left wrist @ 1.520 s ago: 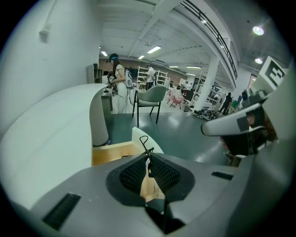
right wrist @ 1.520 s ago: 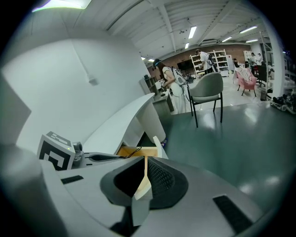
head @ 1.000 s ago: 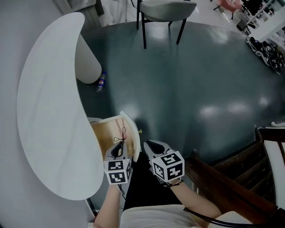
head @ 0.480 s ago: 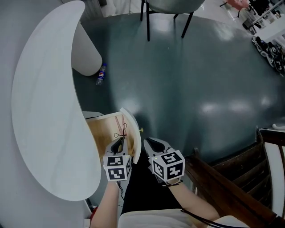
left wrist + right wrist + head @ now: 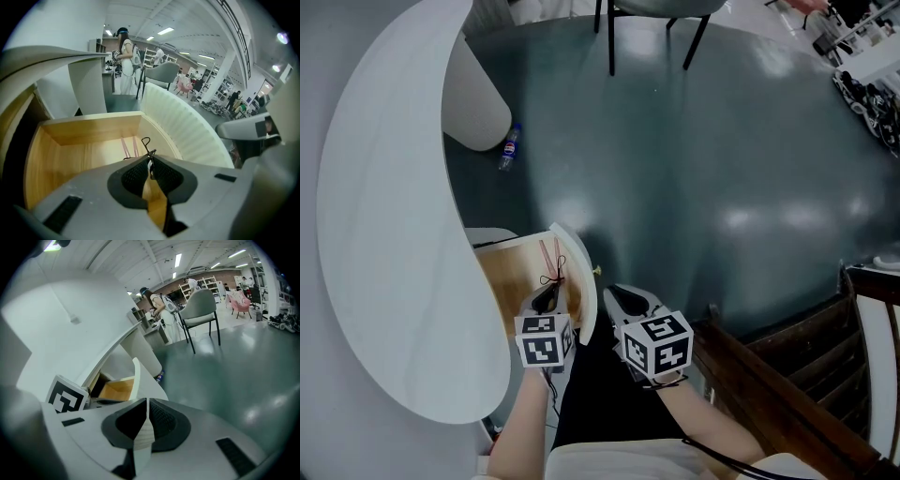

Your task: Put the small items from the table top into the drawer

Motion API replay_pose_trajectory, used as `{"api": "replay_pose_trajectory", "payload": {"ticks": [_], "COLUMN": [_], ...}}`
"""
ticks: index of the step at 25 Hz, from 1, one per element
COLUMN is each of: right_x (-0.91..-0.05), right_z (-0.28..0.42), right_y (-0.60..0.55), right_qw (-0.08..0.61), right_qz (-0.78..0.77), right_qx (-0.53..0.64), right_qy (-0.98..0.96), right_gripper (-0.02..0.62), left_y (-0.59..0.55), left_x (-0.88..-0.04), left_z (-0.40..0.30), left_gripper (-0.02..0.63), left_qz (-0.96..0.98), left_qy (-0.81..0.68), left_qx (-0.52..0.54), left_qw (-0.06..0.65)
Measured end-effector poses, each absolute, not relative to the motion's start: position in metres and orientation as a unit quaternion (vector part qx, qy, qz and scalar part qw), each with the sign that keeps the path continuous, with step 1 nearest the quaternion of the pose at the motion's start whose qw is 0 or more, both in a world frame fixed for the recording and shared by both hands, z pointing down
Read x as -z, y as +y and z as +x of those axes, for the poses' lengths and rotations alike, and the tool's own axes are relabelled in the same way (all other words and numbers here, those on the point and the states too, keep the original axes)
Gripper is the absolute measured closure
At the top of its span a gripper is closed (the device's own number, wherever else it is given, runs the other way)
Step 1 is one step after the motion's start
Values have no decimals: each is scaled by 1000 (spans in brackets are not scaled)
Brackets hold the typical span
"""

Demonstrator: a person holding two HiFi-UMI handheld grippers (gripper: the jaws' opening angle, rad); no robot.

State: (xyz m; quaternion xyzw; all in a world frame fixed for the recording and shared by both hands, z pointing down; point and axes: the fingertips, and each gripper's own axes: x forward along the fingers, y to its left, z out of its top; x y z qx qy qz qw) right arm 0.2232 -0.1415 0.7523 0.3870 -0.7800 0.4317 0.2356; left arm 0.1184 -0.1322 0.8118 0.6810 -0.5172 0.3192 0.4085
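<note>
Small black wire clip [image 5: 148,151] sits pinched at the tips of my left hand-held gripper [image 5: 150,164] — jaws nearly together on it — over the inside of the open pale wooden drawer with a curved white ribbed front [image 5: 84,159], under the curved white bench [image 5: 394,234]. Two thin pink sticks [image 5: 127,146] lie on the drawer floor. My right hand-held gripper [image 5: 147,405] is closed on nothing, just beside the drawer front.

White table top [image 5: 384,234], pale wooden drawer [image 5: 511,291], black wire clip [image 5: 150,153], dark teal floor [image 5: 694,169]
</note>
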Motion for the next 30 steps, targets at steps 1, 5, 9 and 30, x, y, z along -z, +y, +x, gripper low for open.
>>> {"api": "replay_pose_trajectory", "payload": {"ticks": [1,5,9,30], "right_x": [-753,-757,-765,-775], "right_z": [224,223,219,222], "right_y": [-143,-144,-143,-163], "right_qw": [236,237,238,232], "right_qz": [388,391,388,394], "right_qx": [-433,-439,-444,-459], "right_qy": [-779,-774,-772,-762], "right_gripper": [560,560,560,560], "left_y": [-133,-134,-136,-129], "left_x": [-814,-824,-839,-878], "left_z": [118,118,120,124], "left_gripper": [557,557,557,555], "left_qz": [680,674,672,647], "left_qy": [-515,-500,-492,-439], "left_qx": [-321,-338,-344,-396], "left_qw": [411,425,433,481]}}
